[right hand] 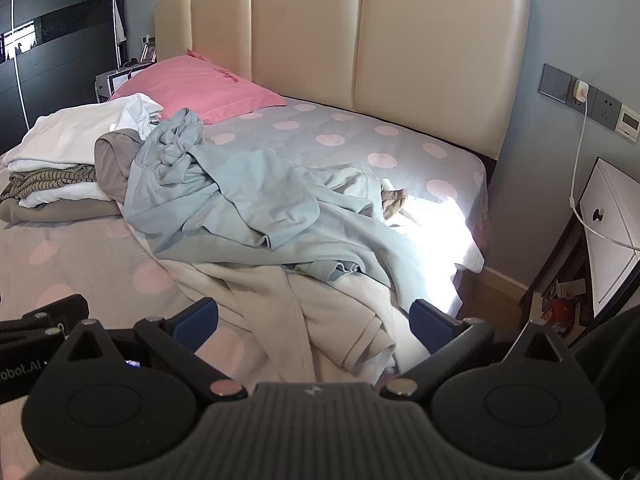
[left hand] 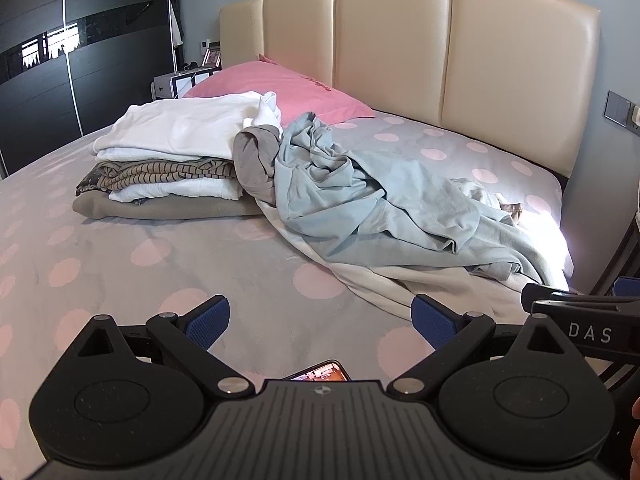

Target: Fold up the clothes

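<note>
My left gripper (left hand: 320, 322) and right gripper (right hand: 314, 326) both hover low over the polka-dot bedsheet (left hand: 120, 240), jaws spread wide and holding nothing. A stack of folded clothes (left hand: 168, 160) sits at the far left near the pink pillow (left hand: 280, 84), white pieces on top, a striped one in the middle, a grey one at the bottom. To its right sprawls a loose heap: a crumpled pale blue garment (right hand: 240, 204) lies over a cream garment (right hand: 304, 320), whose hem reaches almost between my right fingers, and a grey-brown piece (right hand: 114, 162) slumps against the stack. So some clothes lie folded and some do not. I judge the job is to take one piece from the heap, and to do it well I should pinch a single layer at an edge or corner with each gripper, well apart, lift until it hangs free of the others, then spread it flat on the bare sheet near me, away from the stack
</note>
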The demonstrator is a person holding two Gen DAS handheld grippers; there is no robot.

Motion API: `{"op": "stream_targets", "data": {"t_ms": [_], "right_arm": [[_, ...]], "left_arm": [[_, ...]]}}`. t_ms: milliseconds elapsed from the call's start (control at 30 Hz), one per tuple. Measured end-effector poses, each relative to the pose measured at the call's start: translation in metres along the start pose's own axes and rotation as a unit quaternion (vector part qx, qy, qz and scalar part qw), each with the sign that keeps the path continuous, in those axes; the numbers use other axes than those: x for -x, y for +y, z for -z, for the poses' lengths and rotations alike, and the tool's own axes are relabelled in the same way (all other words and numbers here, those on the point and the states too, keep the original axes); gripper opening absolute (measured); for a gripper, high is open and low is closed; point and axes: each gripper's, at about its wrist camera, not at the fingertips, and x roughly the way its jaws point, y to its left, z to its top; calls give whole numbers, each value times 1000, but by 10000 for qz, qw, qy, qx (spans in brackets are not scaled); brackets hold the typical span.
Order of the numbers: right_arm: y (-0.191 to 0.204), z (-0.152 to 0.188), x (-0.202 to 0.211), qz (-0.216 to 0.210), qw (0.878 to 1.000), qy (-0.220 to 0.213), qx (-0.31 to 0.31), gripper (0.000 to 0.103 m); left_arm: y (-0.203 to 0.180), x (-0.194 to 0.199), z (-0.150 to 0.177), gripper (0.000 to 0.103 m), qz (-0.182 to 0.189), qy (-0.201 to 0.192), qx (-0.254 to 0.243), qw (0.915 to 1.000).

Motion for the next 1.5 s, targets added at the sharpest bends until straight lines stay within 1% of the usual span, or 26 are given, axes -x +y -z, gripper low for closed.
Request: {"op": "stream_targets", "data": {"t_ms": [233,300,367,467,700,867,1000,1500], "right_arm": [[1,3,3,21,10000,-24,-4,102],[1,-1,3,18,10000,-17,-4,102],[-1,-4,2,12,10000,-20,1,102],[0,-3,3,26,10000,-84,18,102],[0,-4,5,26,9998,-182,49,102],[2,-2,7,36,9996,-266,59,102],[1,-3,7,37,9996,-280,50,102],[2,-1,7,37,9995,-300,79,102]], "left_arm": [[6,4,-2,99,85,-134,160,9997],[6,5,-3,99,77,-108,147,9998],[6,5,-3,99,169,-92,129,9997],[5,3,-3,99,163,-93,130,9997],[5,7,-5,98,186,-168,106,9996],[6,9,-7,97,294,-226,99,9993],[6,8,-7,97,211,-179,92,9996],[11,7,-5,97,187,-153,190,9995]]}}
